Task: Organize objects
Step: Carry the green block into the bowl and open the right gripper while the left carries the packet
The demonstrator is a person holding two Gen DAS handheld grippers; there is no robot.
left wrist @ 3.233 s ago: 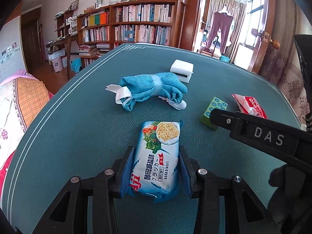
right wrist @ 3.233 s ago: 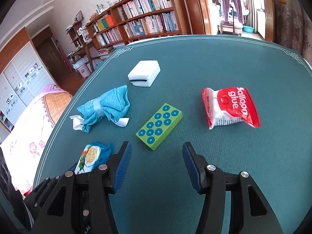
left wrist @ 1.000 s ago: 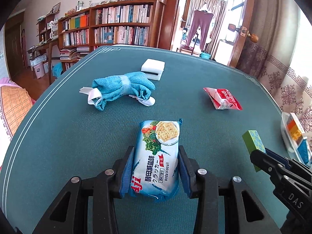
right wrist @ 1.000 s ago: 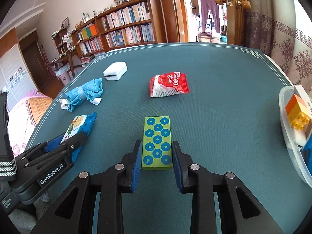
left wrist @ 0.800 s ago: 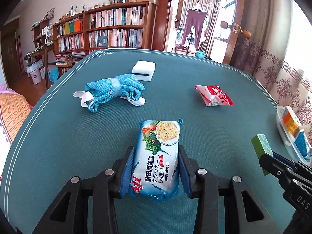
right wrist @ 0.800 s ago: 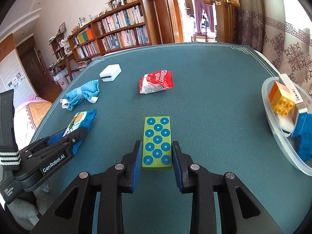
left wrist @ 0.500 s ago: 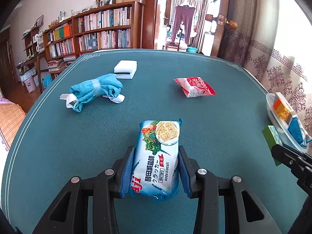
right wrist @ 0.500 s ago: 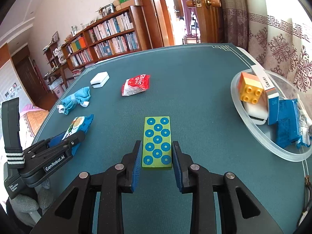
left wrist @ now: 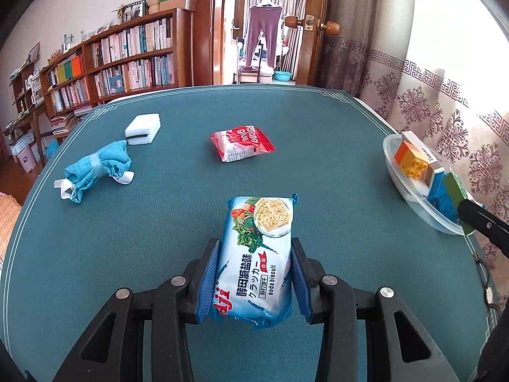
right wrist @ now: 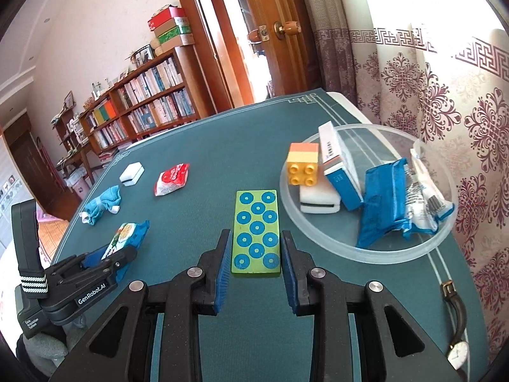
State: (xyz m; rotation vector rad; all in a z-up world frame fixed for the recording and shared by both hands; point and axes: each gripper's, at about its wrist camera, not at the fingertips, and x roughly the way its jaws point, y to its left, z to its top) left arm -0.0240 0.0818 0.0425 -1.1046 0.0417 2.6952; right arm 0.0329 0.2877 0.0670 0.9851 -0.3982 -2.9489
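Your right hand-held gripper [right wrist: 254, 264] is clenched on the green dotted block [right wrist: 257, 232], carried just short of the clear bowl [right wrist: 366, 251] at the right edge of the worktop [right wrist: 222, 159]. Your left hand-held gripper [left wrist: 253, 273] is clamped around the soda biscuit packet [left wrist: 257, 254], held over the middle of the worktop, well apart from the bowl. To drop the block well, bring it over the rim and aim for the bare near part of the bowl, since the yellow brick [right wrist: 302, 165], white sponge [right wrist: 319, 200] and blue packets [right wrist: 381, 197] crowd the far side. Lower before you let go, so it does not bounce out. Keep the biscuit packet back until the right side is done; the red packet [left wrist: 241, 141], the blue cloth [left wrist: 95, 168] and the white sponge on the worktop [left wrist: 143, 129] are left to collect
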